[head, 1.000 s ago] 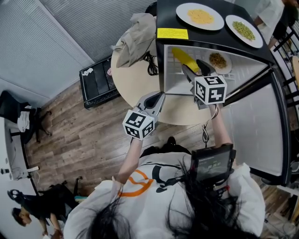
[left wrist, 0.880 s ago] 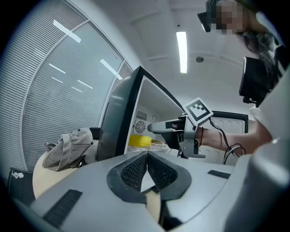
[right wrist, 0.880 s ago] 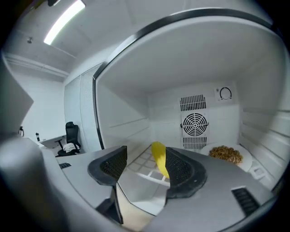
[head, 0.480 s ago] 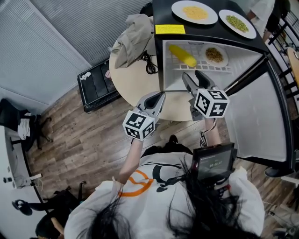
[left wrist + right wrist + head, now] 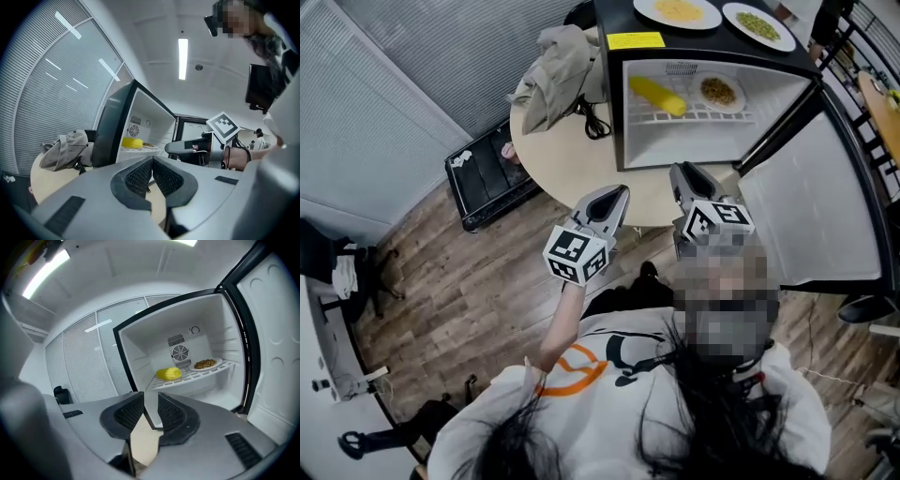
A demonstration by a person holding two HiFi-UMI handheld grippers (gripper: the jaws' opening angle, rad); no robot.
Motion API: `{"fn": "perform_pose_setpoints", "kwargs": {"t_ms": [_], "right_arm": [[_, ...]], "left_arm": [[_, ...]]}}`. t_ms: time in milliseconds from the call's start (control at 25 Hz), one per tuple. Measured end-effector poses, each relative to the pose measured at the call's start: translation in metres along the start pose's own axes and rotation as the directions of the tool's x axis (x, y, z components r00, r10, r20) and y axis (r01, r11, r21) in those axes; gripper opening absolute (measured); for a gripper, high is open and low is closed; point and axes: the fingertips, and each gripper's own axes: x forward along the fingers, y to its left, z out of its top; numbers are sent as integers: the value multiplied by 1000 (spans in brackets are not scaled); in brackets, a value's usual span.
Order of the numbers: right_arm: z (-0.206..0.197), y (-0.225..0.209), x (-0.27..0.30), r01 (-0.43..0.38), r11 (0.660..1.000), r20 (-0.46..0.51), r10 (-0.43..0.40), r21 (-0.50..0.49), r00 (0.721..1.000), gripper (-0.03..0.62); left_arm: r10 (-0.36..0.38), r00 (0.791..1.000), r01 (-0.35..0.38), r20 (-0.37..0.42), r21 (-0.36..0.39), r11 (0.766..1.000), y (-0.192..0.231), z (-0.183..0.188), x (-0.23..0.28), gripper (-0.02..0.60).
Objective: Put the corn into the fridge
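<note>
The yellow corn (image 5: 656,92) lies on the wire shelf inside the open fridge (image 5: 614,103), beside a small plate of brown food (image 5: 717,91). It also shows in the right gripper view as the corn (image 5: 168,373) and in the left gripper view as the corn (image 5: 132,143). My right gripper (image 5: 684,175) is outside the fridge, over the table edge, well short of the corn. Its jaws are closing, with a narrow gap and nothing between them (image 5: 151,399). My left gripper (image 5: 615,197) hovers to its left, shut and empty (image 5: 151,159).
The fridge door (image 5: 825,206) stands swung open at the right. Two plates of food (image 5: 680,9) sit on the fridge top. The fridge stands on a round table (image 5: 572,159) with a grey cloth bundle (image 5: 553,61) and a black cable. A black case (image 5: 487,173) lies on the floor.
My right gripper has pulled back out of the fridge towards me, leaving the corn on the shelf, and its jaws have narrowed. The left gripper stays shut and has shifted a little.
</note>
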Motion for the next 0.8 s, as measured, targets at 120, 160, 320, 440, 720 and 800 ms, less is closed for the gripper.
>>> {"fn": "perform_pose_setpoints", "kwargs": {"t_ms": [120, 160, 320, 440, 720, 800], "right_arm": [[-14, 9, -15, 9, 1000, -6, -9, 15, 1000, 97], [-18, 12, -20, 12, 1000, -10, -12, 15, 1000, 94], [-36, 23, -38, 25, 1000, -26, -24, 11, 999, 78], [-44, 29, -46, 20, 1000, -35, -19, 10, 999, 66], [-52, 30, -64, -6, 1000, -58, 6, -6, 998, 43], [-56, 30, -74, -17, 1000, -65, 16, -14, 998, 38]], "left_arm": [[-22, 1000, 22, -8, -10, 1000, -9, -8, -11, 11], [-29, 1000, 29, -10, -14, 999, -12, -10, -14, 11], [-46, 999, 45, -12, -34, 998, -24, -20, -29, 11], [-37, 999, 37, -3, -48, 998, -29, -25, -38, 11], [35, 998, -32, 45, -73, 997, -29, -20, -52, 11], [57, 997, -52, 56, -80, 995, -35, -18, -57, 11]]}}
